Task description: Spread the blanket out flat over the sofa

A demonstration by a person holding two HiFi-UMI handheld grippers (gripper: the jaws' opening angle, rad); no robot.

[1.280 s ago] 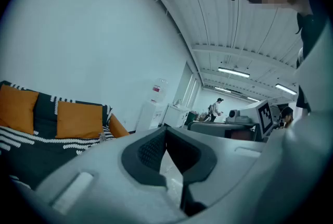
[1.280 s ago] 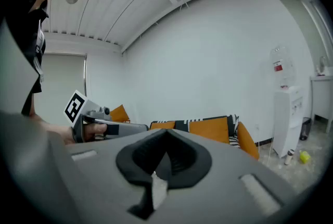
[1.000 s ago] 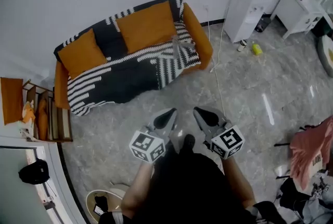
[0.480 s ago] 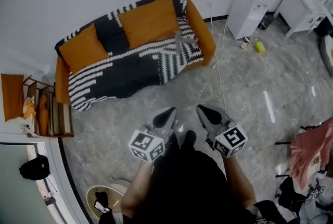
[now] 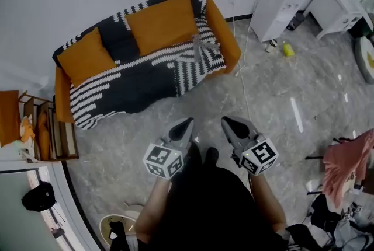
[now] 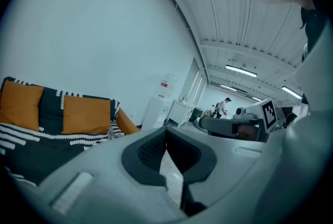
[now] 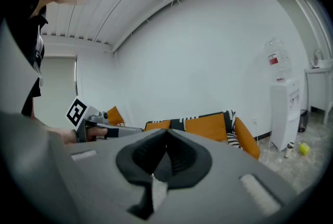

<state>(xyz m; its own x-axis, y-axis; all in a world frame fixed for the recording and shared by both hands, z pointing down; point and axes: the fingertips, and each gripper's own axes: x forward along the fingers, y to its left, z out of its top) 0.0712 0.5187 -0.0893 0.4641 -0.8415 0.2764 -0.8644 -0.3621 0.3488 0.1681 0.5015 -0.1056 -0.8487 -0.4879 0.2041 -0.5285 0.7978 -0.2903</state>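
Note:
An orange sofa point(image 5: 227, 39) stands against the white wall. A black-and-white patterned blanket point(image 5: 140, 77) lies over its seat and backrest. Two orange cushions point(image 5: 163, 22) lean on the back. Both grippers hover side by side over the marble floor, well short of the sofa and pointing towards it. My left gripper point(image 5: 187, 123) is shut and holds nothing. My right gripper point(image 5: 227, 122) is shut and empty too. In the left gripper view the closed jaw tips point(image 6: 166, 130) sit right of the blanket point(image 6: 31, 142). In the right gripper view the tips point(image 7: 166, 132) line up below the sofa point(image 7: 244, 140).
A white water dispenser point(image 5: 280, 4) and a white table point(image 5: 339, 7) stand at the back right, with a yellow bottle point(image 5: 287, 50) on the floor. A cable point(image 5: 245, 89) runs past the sofa's right end. A wooden rack point(image 5: 55, 136) stands left. Pink cloth point(image 5: 345, 165) lies right.
The view has drifted a little, so the sofa's left end and the rack have slid leftwards in the picture. Both grippers stay shut and side by side.

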